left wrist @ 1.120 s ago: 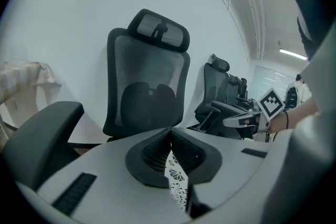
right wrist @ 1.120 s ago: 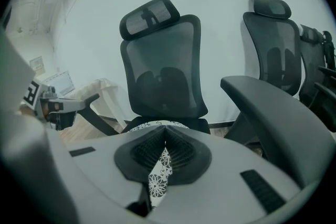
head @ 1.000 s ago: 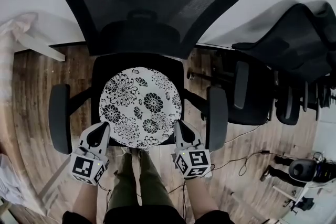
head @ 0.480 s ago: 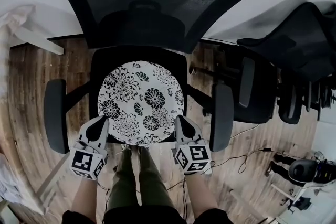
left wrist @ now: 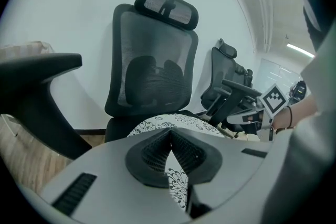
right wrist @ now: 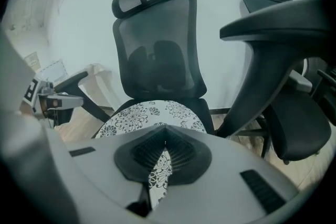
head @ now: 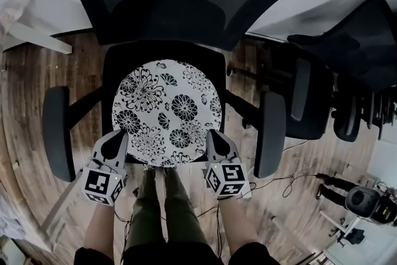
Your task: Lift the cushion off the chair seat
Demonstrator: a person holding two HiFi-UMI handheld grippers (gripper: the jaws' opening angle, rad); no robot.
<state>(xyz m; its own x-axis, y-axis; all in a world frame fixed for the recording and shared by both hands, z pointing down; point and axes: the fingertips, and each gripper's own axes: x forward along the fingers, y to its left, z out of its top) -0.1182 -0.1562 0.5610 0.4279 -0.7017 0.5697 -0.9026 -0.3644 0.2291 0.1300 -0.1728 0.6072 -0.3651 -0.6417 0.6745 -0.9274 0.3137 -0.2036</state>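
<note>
Clamping the cushion's [head: 166,110] near rim are left gripper [head: 121,136] and right gripper [head: 210,134].

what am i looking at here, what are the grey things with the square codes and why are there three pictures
There is no robot here: a person holds a hand-operated claw in each hand. The cubes with square markers are part of those tools. The top-down picture comes from a camera on the person's head. The other two come from a camera riding on each claw, looking along its jaws. In front stands a black office chair on a wood floor, with a round flower-print cushion on its seat. The left claw and right claw are each shut on the cushion's near edge, with printed fabric showing between both pairs of jaws. A second chair stands to the right.
</note>
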